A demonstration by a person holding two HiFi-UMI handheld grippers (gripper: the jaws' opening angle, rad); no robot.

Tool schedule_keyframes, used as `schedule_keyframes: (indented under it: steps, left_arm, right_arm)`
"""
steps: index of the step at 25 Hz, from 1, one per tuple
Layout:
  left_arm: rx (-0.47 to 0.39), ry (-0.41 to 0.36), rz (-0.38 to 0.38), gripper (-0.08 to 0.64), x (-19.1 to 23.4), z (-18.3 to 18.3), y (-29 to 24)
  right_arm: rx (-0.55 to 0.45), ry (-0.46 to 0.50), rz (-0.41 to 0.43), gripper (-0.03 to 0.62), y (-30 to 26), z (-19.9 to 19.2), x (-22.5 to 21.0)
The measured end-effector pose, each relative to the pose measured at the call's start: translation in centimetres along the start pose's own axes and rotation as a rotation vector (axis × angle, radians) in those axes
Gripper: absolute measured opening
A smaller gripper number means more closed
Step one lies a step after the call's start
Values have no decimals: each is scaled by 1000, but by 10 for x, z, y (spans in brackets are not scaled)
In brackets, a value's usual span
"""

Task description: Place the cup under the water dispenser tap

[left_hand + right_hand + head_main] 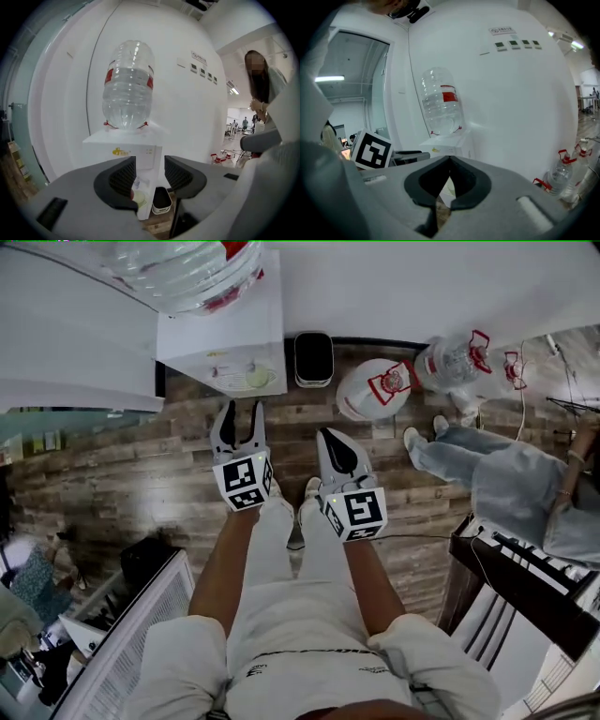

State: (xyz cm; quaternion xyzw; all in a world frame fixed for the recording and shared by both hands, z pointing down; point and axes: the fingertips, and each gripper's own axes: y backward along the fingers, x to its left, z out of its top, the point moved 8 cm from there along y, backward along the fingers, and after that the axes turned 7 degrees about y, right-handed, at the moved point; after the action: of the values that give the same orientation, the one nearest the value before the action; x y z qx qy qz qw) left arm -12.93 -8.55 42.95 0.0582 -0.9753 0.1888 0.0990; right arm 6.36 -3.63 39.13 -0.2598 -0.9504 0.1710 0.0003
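The white water dispenser [221, 343] stands against the wall with a clear bottle [192, 273] on top. A pale green cup [258, 378] sits in its tap recess. In the left gripper view the cup [138, 197] shows far off between the jaws, below the dispenser's front [123, 152]. My left gripper [237, 427] is held in the air a short way before the dispenser, jaws apart, nothing between them. My right gripper [337, 452] hangs beside it to the right, jaws shut and empty, the tips meeting in the right gripper view [449, 161].
A black bin [313, 357] stands right of the dispenser, with spare water bottles [375, 388] beyond it. A person [511, 474] sits at the right beside a dark bench [525, 573]. A white slatted rack [131, 643] is at the lower left.
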Motion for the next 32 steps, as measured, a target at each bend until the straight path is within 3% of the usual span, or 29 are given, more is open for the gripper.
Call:
schedule_keyframes:
  steps: [7,11,15,24,32]
  left_arm:
    - [-57,8,-35,108,-26,59,51]
    - [-118,25,-66,1,-44,92,84]
    - [-115,45,-75,-3,-55,114,112]
    - [-121,-2,-100,-3,-63,147,165]
    - [-154,-25,-118,-3,-66,162,198]
  right_arm:
    - [-70,2,9,0,28,59,15]
    - [-97,4,27,0,43,87,20]
    - [-131,6,37,0,60,114,26]
    - [-180,34,54,0,86,160,49]
    - [-201,47,66,-2,98,174,69]
